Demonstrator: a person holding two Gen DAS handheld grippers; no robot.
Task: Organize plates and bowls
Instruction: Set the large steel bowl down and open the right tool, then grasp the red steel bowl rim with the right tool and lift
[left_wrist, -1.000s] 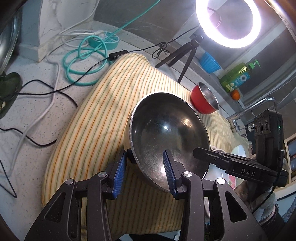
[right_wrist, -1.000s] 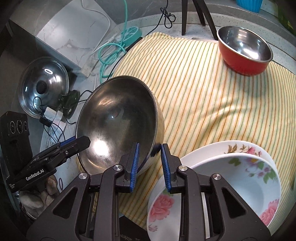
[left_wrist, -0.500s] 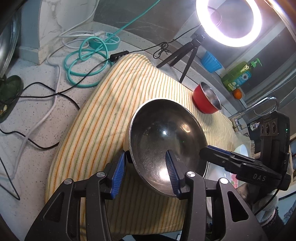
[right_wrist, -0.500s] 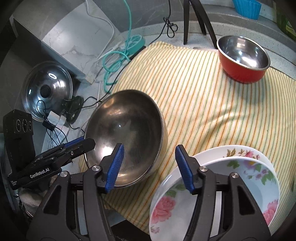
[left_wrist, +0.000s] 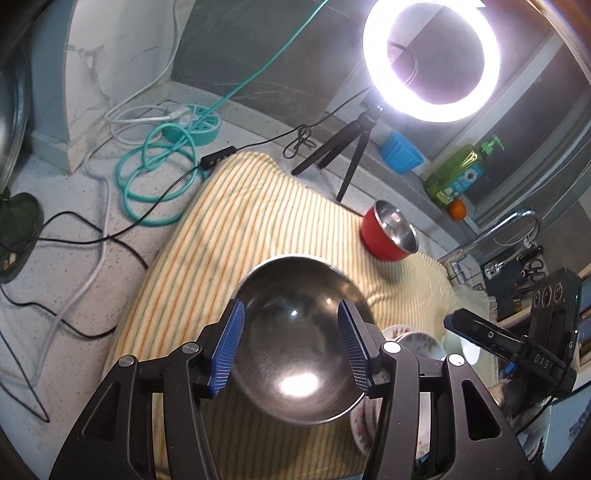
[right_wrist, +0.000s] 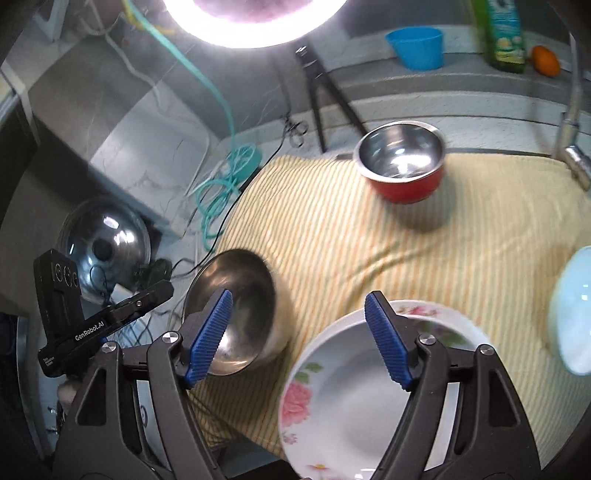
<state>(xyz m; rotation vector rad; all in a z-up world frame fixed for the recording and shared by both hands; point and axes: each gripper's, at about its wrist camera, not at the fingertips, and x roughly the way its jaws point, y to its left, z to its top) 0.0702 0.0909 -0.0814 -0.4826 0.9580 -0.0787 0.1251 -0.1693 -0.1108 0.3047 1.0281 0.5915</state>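
Note:
A large steel bowl (left_wrist: 295, 354) rests on the yellow striped cloth (left_wrist: 229, 236); it also shows in the right wrist view (right_wrist: 240, 310). My left gripper (left_wrist: 290, 349) is open and hangs above the bowl, holding nothing. My right gripper (right_wrist: 303, 338) is open and empty, above the near edge of the cloth between the steel bowl and the floral plates (right_wrist: 354, 387). A red bowl with a steel inside (right_wrist: 400, 162) stands at the far side of the cloth. The right gripper also shows in the left wrist view (left_wrist: 448, 319).
A ring light on a tripod (left_wrist: 430, 59) stands behind the cloth. Coiled teal cable (left_wrist: 159, 173) and black wires lie to the left. A pot lid (right_wrist: 105, 247) leans at the left. A pale bowl (right_wrist: 572, 310), a faucet (left_wrist: 491, 236), a blue cup (left_wrist: 400, 151) and a soap bottle (left_wrist: 461, 173) are to the right.
Both grippers let go of the steel bowl and opened wide. The bowl now sits on the cloth. Both grippers have pulled back and up, the right one swinging right.

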